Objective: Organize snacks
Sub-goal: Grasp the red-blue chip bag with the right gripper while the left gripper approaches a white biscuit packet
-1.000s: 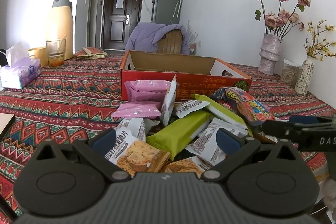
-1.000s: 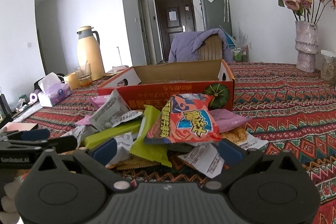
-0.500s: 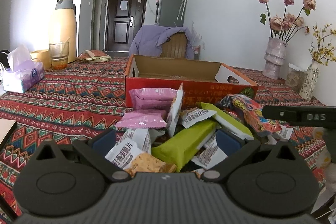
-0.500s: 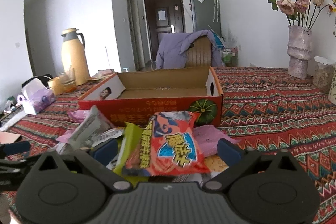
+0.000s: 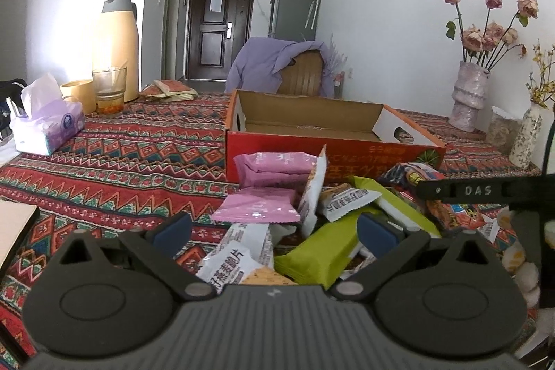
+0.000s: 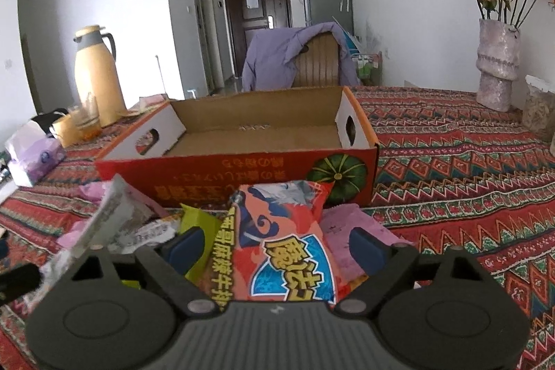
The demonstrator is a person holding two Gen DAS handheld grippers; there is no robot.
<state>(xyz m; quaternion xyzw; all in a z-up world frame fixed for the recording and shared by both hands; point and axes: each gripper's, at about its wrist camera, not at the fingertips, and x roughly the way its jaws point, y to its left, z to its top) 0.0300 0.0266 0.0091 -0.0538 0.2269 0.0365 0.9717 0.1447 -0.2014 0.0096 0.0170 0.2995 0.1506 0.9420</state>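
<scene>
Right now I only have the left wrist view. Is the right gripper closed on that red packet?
Observer: No. The right wrist view shows the right gripper open. The red packet lies between its fingers, with a gap on each side.
Operator: Anything in the box yet?
Observer: Nothing. From the right wrist, the box shows its whole floor as bare cardboard.
Operator: What sits just right of the red packet?
Observer: A pink packet, flat on the cloth and partly tucked under the red one.
</scene>
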